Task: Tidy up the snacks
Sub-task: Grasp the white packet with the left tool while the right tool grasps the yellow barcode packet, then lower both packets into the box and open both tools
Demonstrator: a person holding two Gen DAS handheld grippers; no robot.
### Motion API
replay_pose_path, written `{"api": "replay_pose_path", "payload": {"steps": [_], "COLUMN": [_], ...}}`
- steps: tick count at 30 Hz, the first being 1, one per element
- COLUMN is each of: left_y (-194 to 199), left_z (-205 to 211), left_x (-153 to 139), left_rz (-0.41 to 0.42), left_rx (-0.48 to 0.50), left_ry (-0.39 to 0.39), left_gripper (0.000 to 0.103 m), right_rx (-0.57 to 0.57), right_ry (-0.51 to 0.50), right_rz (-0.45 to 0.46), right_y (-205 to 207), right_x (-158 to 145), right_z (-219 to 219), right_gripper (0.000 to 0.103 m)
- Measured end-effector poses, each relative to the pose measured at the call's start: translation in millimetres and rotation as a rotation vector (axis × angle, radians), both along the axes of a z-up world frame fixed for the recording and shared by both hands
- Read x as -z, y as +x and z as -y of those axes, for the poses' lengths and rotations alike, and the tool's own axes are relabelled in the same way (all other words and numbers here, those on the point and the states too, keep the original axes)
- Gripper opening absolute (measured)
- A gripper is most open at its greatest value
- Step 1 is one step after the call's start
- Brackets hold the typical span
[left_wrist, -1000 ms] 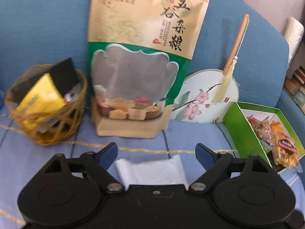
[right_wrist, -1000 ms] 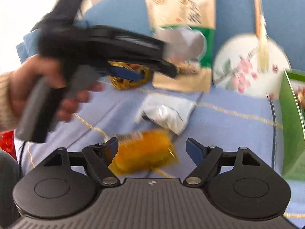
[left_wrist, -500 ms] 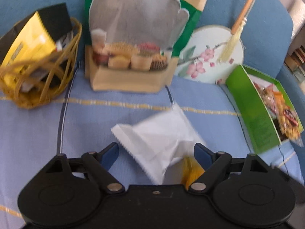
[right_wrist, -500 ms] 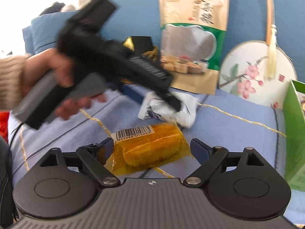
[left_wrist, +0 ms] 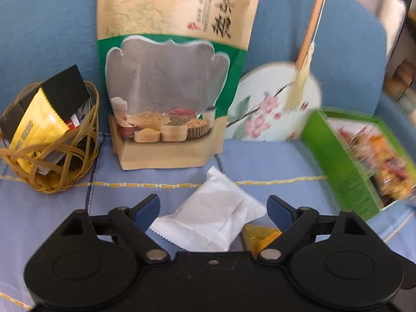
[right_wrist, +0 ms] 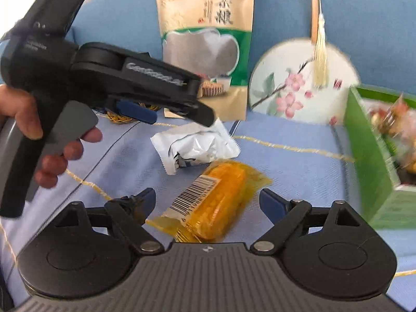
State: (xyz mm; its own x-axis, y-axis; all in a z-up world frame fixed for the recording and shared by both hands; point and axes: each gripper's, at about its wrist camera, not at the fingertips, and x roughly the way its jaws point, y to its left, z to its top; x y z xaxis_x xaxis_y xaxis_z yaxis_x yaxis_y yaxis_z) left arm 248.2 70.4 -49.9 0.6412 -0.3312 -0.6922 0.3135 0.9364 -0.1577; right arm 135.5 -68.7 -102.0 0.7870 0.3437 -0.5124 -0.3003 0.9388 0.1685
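Both hand-held grippers are hovering low with their jaws spread wide and pinching nothing. Left hand-held gripper is straddling the white packet, which is lying flat on the blue cloth-covered seat near the middle. Right hand-held gripper is framing the orange packet, which is lying just right of and nearer than the white one, the two wrappers touching or nearly so at one corner.

Each packet looks light, judging by its thin film wrapper. The white one is crinkly, matte plastic with serrated end seals and a soft lump inside; closing across its puffed middle seems safer than taking a flat seal, which could slip. The orange one is glossy, transparent film around a rounded yellow cake with a barcode label; it would probably crush under hard pressure, so a gentle hold across its short width is advisable.

Far left, a woven wicker basket is holding yellow and black sachets. At the far centre a tall paper-and-foil grain pouch is leaning on the blue backrest, beside a round painted fan with a tassel. At right, a stiff green cardboard box is already holding wrapped snacks.
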Motion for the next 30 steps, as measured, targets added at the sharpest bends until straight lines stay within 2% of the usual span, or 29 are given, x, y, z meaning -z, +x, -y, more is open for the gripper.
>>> {"api": "replay_pose_path", "payload": {"steps": [2,3,5,7,8,11,13,20,22,26,27,28,30], "left_y": [1.1,1.0,1.4,3.2,4.3,5.8,6.6,7.6,5.5,4.0,3.5,3.0,0.9], "left_z": [5.5,6.5,6.5,8.9,10.3,15.7,18.1,17.8,15.0,14.9,15.3,15.5,15.3], "left_x": [4.8,6.4,10.5,15.1,17.3,21.9,23.9,32.7,33.2,33.1,32.7,32.0,28.5], "left_rz": [0.005,0.005,-0.006,-0.019,-0.025,-0.034,-0.033,-0.012,0.005,0.021,0.028,0.031,0.025], "left_rx": [-0.006,-0.009,-0.013,-0.013,-0.016,-0.016,-0.013,0.004,0.007,0.015,0.021,0.020,0.020], "left_ry": [0.035,0.038,0.029,0.029,0.031,0.037,0.046,0.055,0.052,0.069,0.072,0.073,0.056], "left_gripper": [0.103,0.103,0.103,0.103,0.103,0.103,0.103,0.103,0.103,0.103,0.093,0.089,0.087], "right_rx": [0.008,0.012,0.026,0.033,0.043,0.040,0.035,0.031,0.035,0.015,-0.005,-0.017,-0.030], "right_ry": [-0.038,-0.060,-0.107,-0.084,-0.074,-0.071,-0.083,-0.108,-0.114,-0.134,-0.129,-0.126,-0.148], "right_rz": [-0.035,-0.030,-0.002,-0.014,-0.019,-0.024,-0.010,0.011,0.020,0.045,0.048,0.053,0.060], "right_y": [5.7,5.2,2.4,4.7,6.9,11.5,11.0,11.9,12.7,13.3,13.1,12.0,7.7], "right_x": [8.0,10.9,12.3,12.5,13.7,17.9,20.5,24.5,25.7,26.9,26.9,25.7,21.4], "right_z": [5.5,9.4,17.7,25.6,26.6,24.9,21.7,16.6,16.3,13.9,13.8,14.0,12.3], "right_gripper": [0.103,0.093,0.089,0.082,0.081,0.084,0.092,0.094,0.103,0.103,0.072,0.066,0.064]}}
